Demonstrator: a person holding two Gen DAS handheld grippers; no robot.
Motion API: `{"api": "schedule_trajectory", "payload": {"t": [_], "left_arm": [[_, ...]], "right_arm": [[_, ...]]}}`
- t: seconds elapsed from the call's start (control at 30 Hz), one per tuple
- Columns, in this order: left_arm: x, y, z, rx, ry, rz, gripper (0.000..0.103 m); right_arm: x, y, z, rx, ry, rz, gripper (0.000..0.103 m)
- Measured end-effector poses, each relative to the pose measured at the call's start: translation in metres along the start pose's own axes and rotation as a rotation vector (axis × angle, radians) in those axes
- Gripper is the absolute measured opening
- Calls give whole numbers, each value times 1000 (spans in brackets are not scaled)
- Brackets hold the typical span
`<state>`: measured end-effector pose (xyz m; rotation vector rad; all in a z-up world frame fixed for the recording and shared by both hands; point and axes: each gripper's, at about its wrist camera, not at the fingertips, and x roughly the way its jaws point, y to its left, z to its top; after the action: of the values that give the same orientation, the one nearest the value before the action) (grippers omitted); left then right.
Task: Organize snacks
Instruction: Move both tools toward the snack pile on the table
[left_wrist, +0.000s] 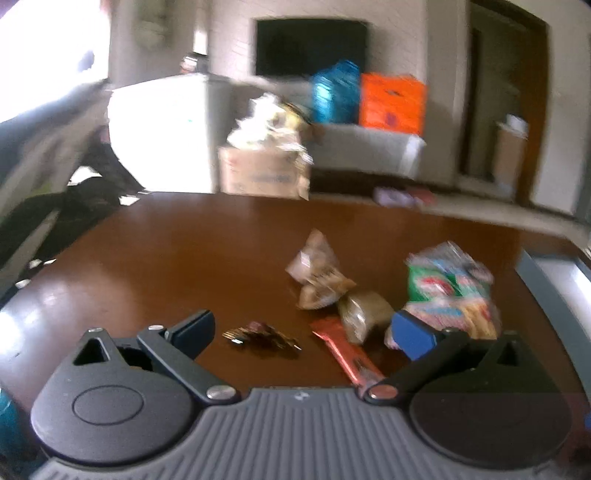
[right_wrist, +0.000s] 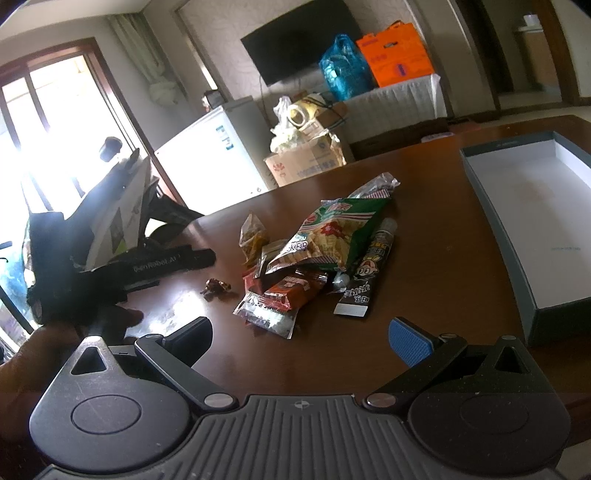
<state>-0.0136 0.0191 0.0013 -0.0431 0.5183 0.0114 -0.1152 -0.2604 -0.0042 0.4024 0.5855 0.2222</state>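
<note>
Both grippers hover low over the counter (right_wrist: 443, 258), fingers spread apart.
Left gripper (left_wrist: 303, 332) and right gripper (right_wrist: 299, 339) hold nothing; snack pile (right_wrist: 310, 258) lies ahead, grey box (right_wrist: 517, 236) beside it.

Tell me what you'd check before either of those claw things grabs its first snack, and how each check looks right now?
1. Right gripper fingers spread, nothing between them: ok.
2. Left gripper fingers spread and holding nothing: ok.
3. Open box on the table's right side looks empty inside, ready for snacks: ok.
4. Snacks lie separately for a clean pick: not ok; the green cracker bag sits on top of the red packets.
5. An easy loner exists: ok; the small dark candy lies apart from the pile on the bare table.
6. Left camera view sharp enough to aim: not ok, blurred.
</note>
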Motion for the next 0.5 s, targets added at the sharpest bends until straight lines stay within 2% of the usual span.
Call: {"api": "schedule_trajectory", "payload": {"t": [0.07, 0.1, 0.17, 0.3, 0.4, 0.5], "left_arm": [[-1, 5, -1, -66, -9, 5, 103], [2, 7, 0, -80, 18, -5, 103], [14, 8, 2, -22, 131, -36, 103], [32, 3, 10, 13, 264, -84, 103], [27, 0, 11, 4, 206, -68, 103], [22, 1, 11, 4, 141, -90, 103]], "right_arm": [[1, 1, 0, -2, 1, -1, 103], [1, 1, 0, -4, 2, -1, 103], [0, 5, 0, -23, -3, -6, 103], [-10, 27, 10, -132, -53, -6, 103], [-15, 45, 21, -213, -88, 21, 103], [-5, 63, 36, -342, -84, 10, 103]]}}
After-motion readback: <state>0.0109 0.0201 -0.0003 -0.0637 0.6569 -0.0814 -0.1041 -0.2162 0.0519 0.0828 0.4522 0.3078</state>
